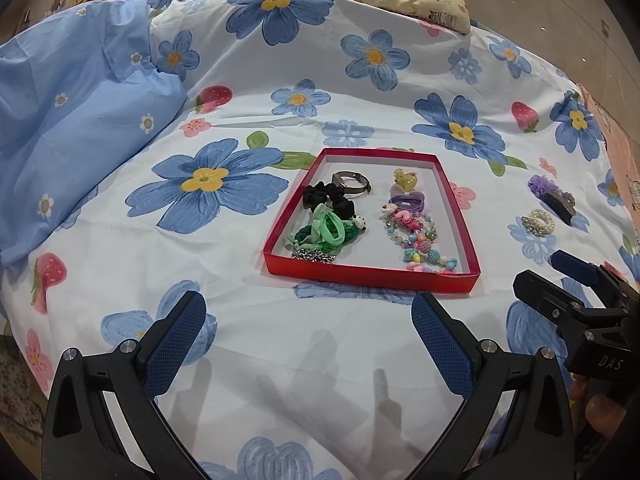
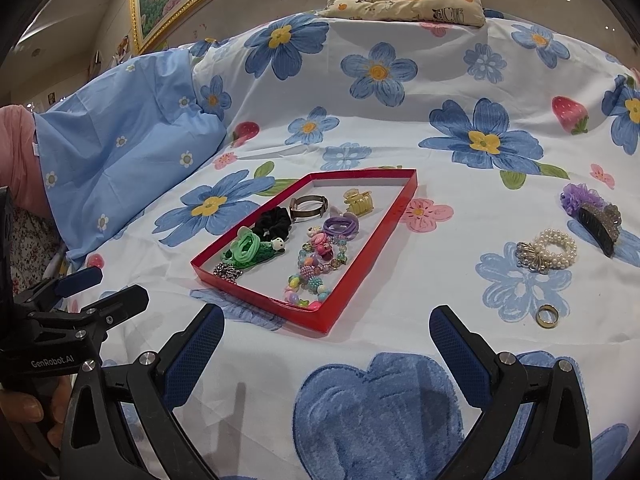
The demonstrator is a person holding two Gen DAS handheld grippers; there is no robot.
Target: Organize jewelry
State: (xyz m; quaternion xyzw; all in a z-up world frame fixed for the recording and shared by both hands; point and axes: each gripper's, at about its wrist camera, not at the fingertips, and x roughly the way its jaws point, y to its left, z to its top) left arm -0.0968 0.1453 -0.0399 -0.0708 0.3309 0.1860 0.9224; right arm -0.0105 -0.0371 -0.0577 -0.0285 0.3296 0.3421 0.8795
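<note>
The red tray point(image 2: 362, 256) on the bed already holds scrunchies, hair ties, a bangle and beaded bracelets. Still out on the floral sheet point(image 2: 400, 128), to its right, are a pearl bracelet point(image 2: 554, 249), gold ring point(image 2: 547, 315), dark claw clip point(image 2: 600, 226) and purple scrunchie point(image 2: 580, 199). Left claw point(image 1: 308, 316) and right claw point(image 2: 326, 332) both gape wide, released, touching nothing.

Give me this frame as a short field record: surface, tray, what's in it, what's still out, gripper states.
surface: floral bedsheet
tray: red tray, left of centre in the right wrist view
in tray: black scrunchie, green ties, bead bracelet, yellow clip, metal bangle
outside tray: pearl bracelet, gold ring, dark claw clip, purple scrunchie
left gripper: open, empty
right gripper: open, empty
</note>
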